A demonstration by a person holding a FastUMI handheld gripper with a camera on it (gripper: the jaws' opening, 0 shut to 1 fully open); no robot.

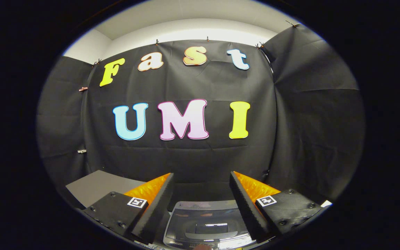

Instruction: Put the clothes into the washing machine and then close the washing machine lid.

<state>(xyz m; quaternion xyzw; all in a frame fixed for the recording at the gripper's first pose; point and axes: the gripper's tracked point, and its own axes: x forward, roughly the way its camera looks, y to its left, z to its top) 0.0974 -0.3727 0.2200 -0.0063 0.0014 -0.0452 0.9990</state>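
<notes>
Washing machine sits low between the two fingers, seen from above: a grey top with rounded corners and a dark, glossy lid that lies shut and mirrors a strip of light. Its control strip runs crosswise at the near edge. The gripper stands open, holding nothing; its fingers are black with ridged inner pads and orange backs. A grey board lies beyond the left finger.

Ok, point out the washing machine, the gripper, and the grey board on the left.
washing machine (205, 222): gripper view, on its glossy lid, between the fingers.
gripper (201, 184): gripper view, midway between the open fingers' tips.
grey board (97, 185): gripper view, on its flat top.
</notes>
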